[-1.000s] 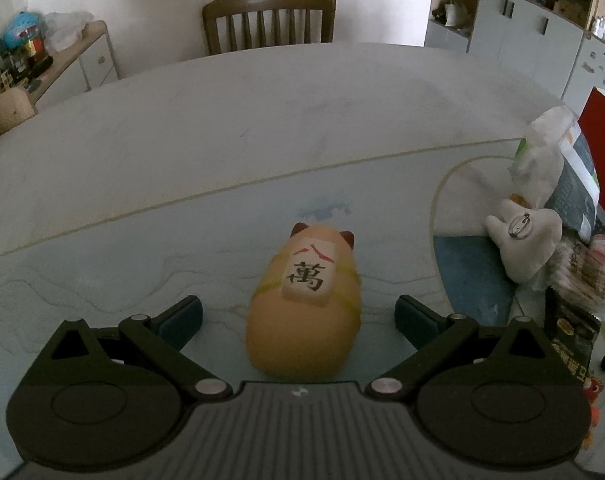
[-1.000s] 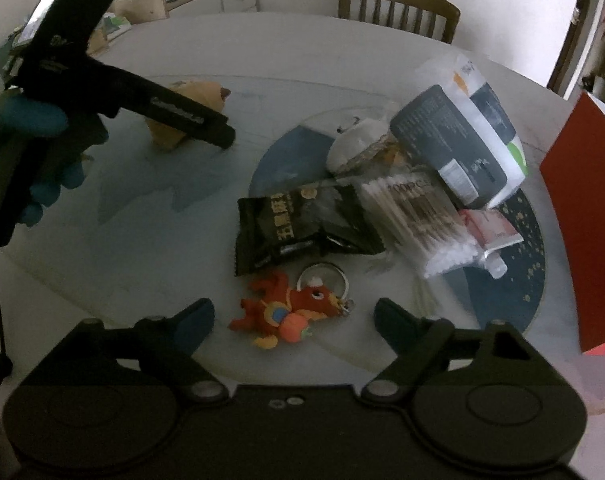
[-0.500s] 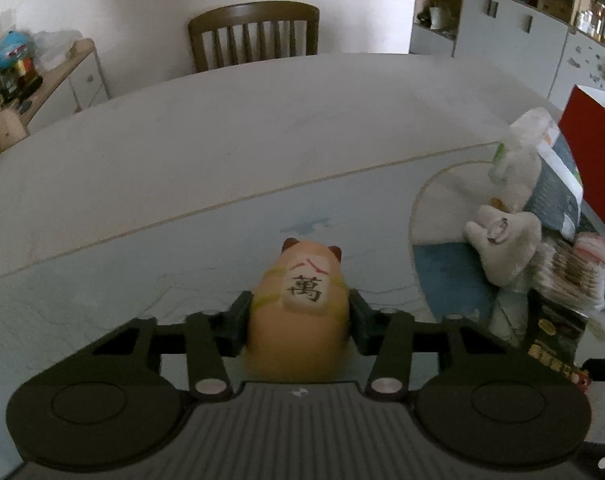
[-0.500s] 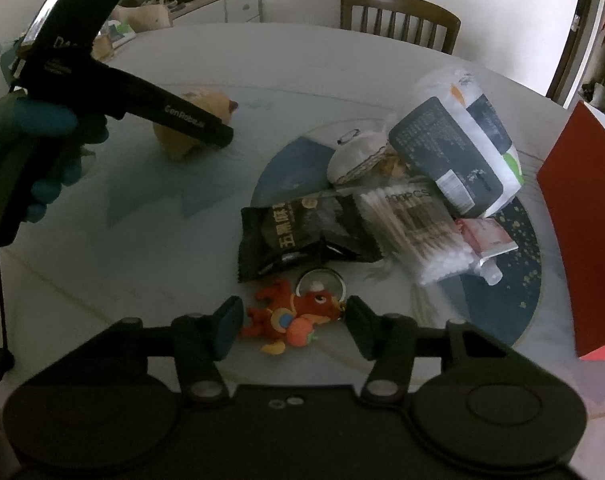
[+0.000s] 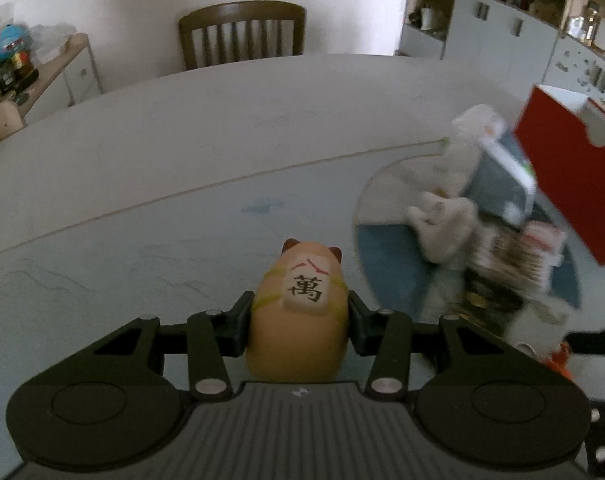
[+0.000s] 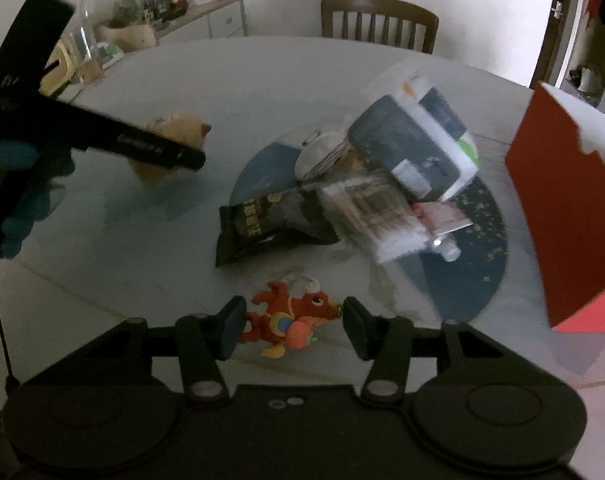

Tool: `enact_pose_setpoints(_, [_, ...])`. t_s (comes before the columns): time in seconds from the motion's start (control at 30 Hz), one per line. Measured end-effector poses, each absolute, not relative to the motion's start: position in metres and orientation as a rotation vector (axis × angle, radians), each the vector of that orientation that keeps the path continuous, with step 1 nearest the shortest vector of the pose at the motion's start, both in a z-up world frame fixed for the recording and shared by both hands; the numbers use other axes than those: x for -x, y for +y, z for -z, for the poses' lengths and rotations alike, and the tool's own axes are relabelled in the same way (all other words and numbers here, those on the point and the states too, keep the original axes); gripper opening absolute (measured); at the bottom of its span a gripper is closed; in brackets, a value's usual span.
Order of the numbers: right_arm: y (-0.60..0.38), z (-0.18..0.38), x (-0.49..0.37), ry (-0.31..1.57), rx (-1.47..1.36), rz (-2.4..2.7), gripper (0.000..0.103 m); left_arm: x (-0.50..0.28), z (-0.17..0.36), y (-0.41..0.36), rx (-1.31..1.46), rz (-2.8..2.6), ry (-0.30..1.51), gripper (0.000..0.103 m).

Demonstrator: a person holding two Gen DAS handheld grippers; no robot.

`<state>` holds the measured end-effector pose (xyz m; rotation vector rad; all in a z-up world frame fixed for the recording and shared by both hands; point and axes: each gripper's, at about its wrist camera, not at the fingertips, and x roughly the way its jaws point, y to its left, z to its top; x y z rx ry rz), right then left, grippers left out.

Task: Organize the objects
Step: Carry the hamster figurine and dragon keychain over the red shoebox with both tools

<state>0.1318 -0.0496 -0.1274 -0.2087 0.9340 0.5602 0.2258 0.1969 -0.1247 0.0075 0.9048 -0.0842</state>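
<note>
My left gripper point(image 5: 298, 320) is shut on an orange hamster toy point(image 5: 298, 320) with a white mahjong tile on its back, held just above the table. The toy also shows in the right wrist view point(image 6: 174, 136), behind the left gripper's finger point(image 6: 158, 148). My right gripper point(image 6: 290, 320) is shut on a red dragon keychain point(image 6: 290, 316), its jaws pressed to the toy's two ends. A red box point(image 6: 566, 208) stands open at the right; it also shows in the left wrist view point(image 5: 570, 168).
A pile lies on the blue round mat point(image 6: 262, 176): a black snack bag point(image 6: 270, 224), a cotton swab pack point(image 6: 378, 216), a grey-white tissue pack point(image 6: 418, 140), a white plush point(image 5: 442, 228). A wooden chair point(image 5: 242, 32) stands behind the table point(image 5: 182, 140).
Both grippers closed from open: the left on the hamster toy, the right on the dragon keychain. Both have lifted and the views shifted toward the red box.
</note>
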Motion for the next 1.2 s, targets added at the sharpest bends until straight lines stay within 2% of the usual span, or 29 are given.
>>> enact_pose_setpoints(0.6, [-0.123, 0.055, -0.132, 0.87, 0.193, -0.545, 0.052, -0.18, 0.053, 0.108, -0.008, 0.191, 0.888, 0.046])
enact_pose_setpoints(1.2, [-0.219, 0.007, -0.168, 0.767, 0.229, -0.506, 0.052, -0.199, 0.007, -0.002, -0.018, 0.299, 0.839, 0.046])
